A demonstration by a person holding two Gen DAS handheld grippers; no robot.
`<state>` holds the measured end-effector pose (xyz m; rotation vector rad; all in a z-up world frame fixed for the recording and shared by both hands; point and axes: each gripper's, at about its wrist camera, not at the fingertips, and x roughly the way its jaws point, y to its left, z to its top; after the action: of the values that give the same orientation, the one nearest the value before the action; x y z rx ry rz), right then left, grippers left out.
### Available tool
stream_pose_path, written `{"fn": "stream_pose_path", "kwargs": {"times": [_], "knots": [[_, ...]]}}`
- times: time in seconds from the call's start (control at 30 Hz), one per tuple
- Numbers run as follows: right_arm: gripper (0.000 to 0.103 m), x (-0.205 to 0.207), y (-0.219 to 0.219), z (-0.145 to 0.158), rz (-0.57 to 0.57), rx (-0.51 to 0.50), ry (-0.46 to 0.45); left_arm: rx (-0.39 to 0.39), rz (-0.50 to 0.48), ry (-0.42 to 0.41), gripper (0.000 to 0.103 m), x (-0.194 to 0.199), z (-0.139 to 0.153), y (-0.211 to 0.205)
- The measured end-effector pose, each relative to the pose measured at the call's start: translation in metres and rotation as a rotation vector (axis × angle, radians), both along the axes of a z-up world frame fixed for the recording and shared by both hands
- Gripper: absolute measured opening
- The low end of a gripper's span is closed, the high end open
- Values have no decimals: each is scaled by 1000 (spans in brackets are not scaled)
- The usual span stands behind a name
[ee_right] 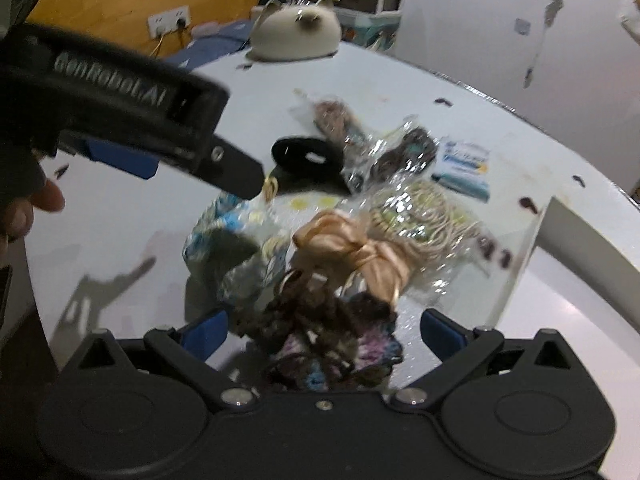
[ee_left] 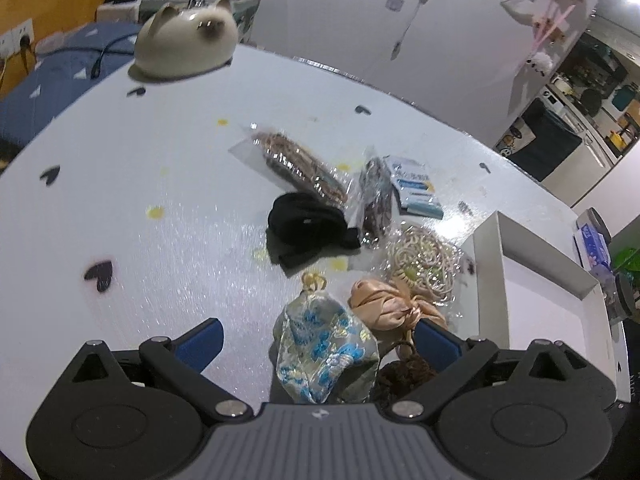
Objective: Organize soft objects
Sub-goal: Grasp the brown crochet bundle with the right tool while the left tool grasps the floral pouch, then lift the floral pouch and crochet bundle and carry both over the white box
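A lived-in home is shown. A cat-shaped ornament [ee_left: 185, 38] is set on a white table [ee_left: 160, 184] beside a blue bedspread [ee_left: 60, 76], and kitchen shelving [ee_left: 592, 80] is seen beyond.

Both wrist views look forward, downward, close over desk [ee_left: 140, 200]; shared: brocade pouch [ee_left: 324, 352], satin scrunchie [ee_right: 352, 252], cat figurine [ee_right: 296, 32] far behind.
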<state>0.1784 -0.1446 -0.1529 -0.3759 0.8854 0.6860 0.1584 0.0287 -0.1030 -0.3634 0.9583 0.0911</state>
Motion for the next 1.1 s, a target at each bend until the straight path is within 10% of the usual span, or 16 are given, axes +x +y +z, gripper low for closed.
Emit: {"fn": "stream_pose_path", "kwargs": {"times": [0.43,1.1], "knots": [[57,-9,-4,-5,14,-8,74,-39,-4,96,82,18,-27,-7],[48,-30,-24,2,-88,45,114,-104,-32,115,36,-5,-29,-9]]}}
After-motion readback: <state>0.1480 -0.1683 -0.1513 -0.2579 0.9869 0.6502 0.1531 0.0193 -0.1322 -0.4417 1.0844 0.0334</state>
